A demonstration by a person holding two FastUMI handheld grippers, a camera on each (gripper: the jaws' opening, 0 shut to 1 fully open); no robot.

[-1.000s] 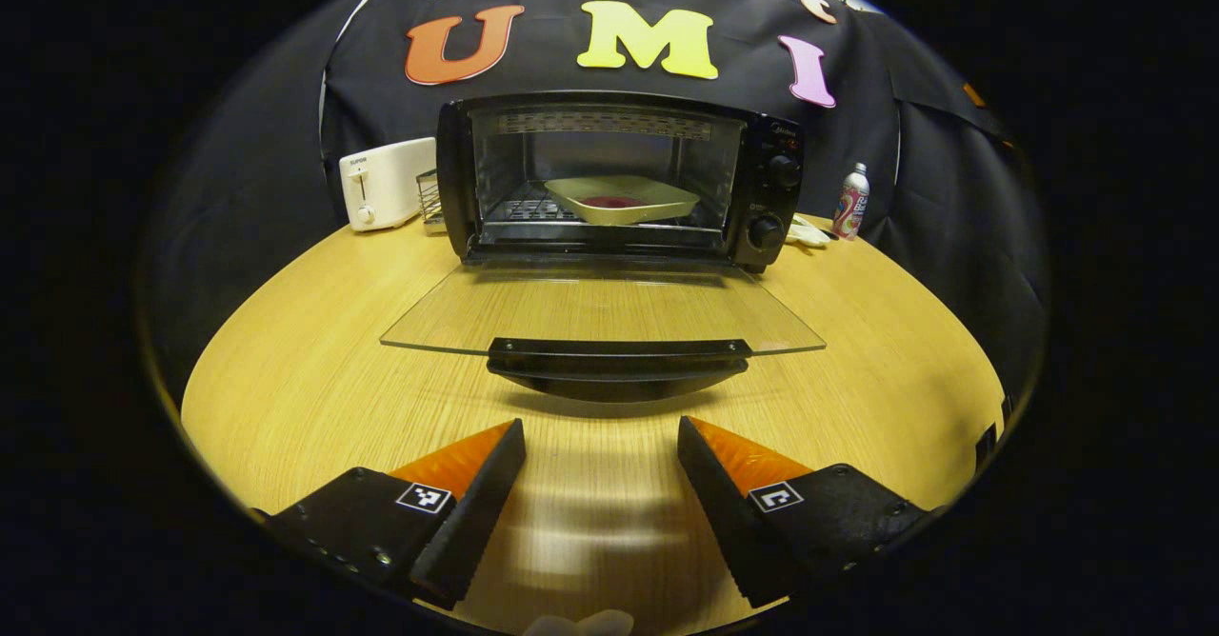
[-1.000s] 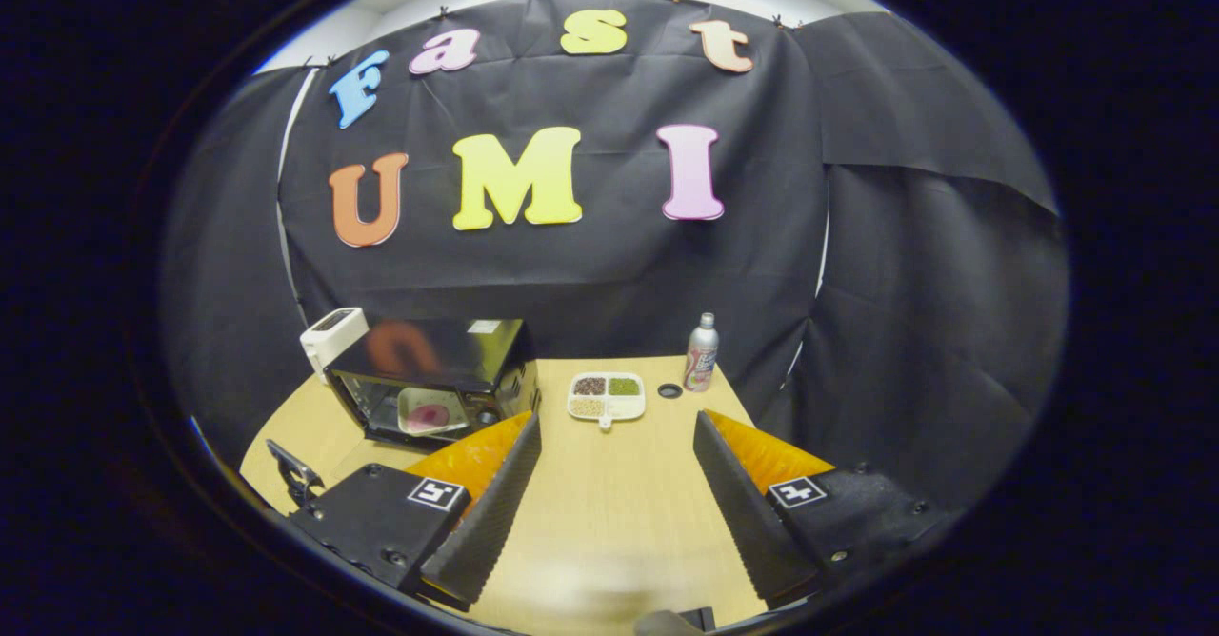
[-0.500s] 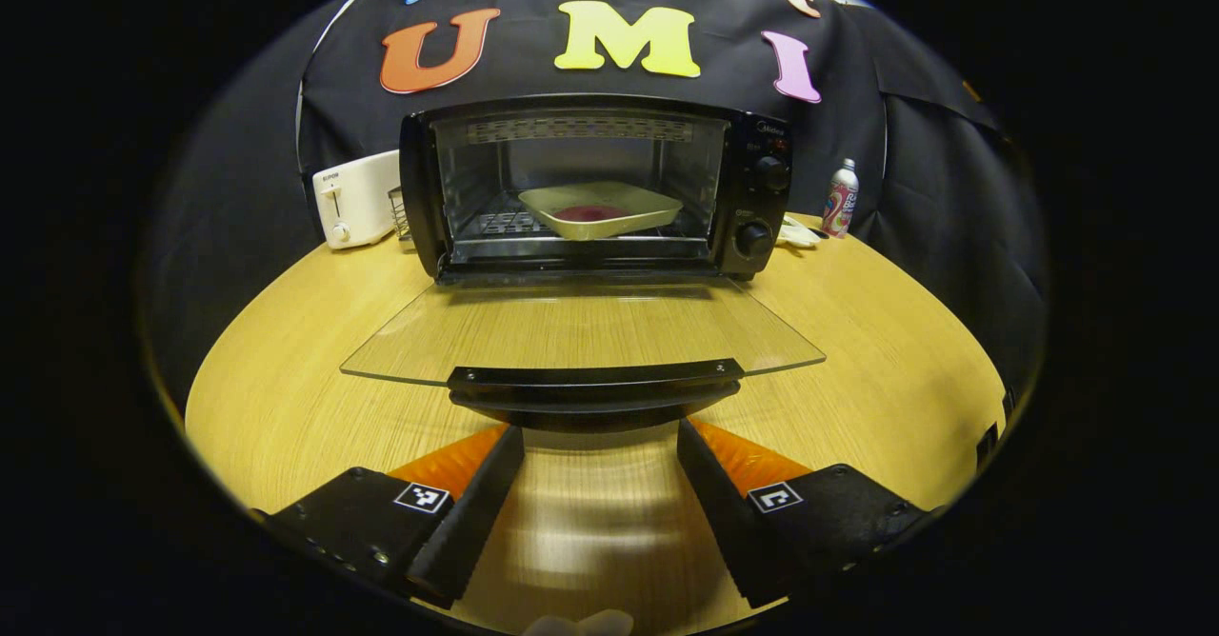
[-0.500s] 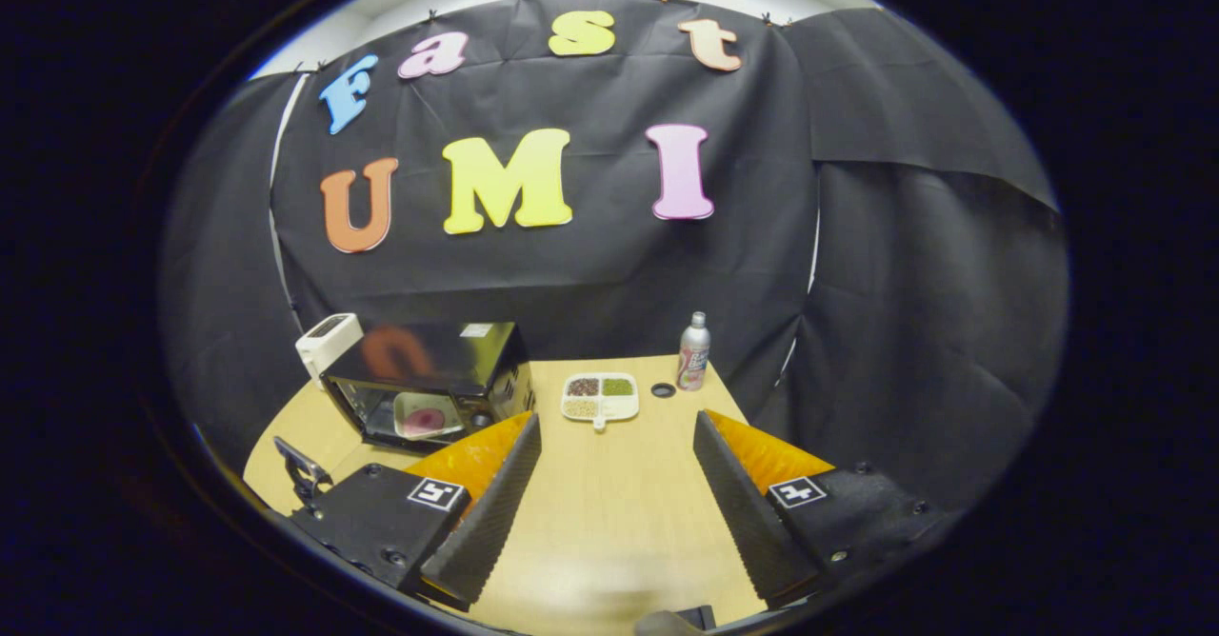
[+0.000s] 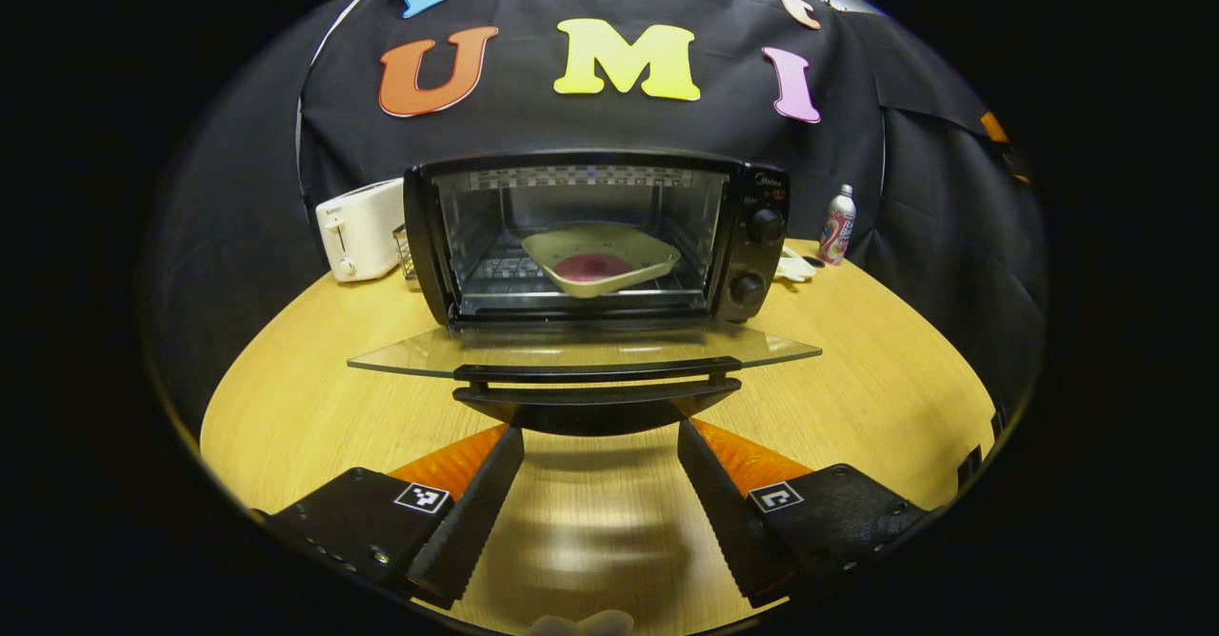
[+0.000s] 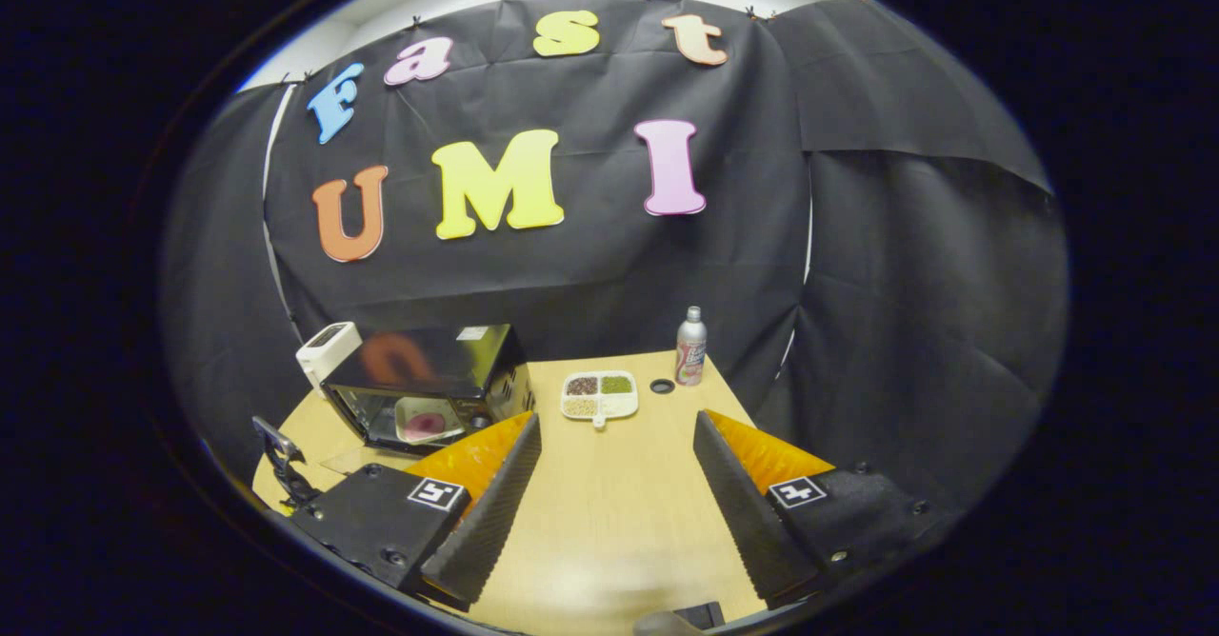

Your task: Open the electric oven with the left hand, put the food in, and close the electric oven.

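The black electric oven (image 5: 595, 236) stands open at the middle of the round wooden table (image 5: 314, 398). Its glass door (image 5: 586, 350) hangs forward and shows almost edge-on. A pale tray with red food (image 5: 600, 260) sits on the rack inside. My left gripper (image 5: 600, 436) is open, and its fingertips sit just under the door's black handle (image 5: 595, 395), one near each end. My right gripper (image 6: 617, 422) is open and holds nothing, well back above the table. From there the oven (image 6: 429, 379) lies to the left, with the left gripper (image 6: 281, 455) in front of it.
A white toaster (image 5: 357, 228) and a small wire rack stand left of the oven. To the oven's right lie a divided dish of grains (image 6: 600, 395), a small dark cap (image 6: 661, 387) and a spray can (image 6: 690, 346). Black cloth walls close the booth.
My left gripper has moved forward until its fingertips reach under the door handle. The glass door, seen broad and flat before, now shows almost edge-on. The right gripper has barely shifted.
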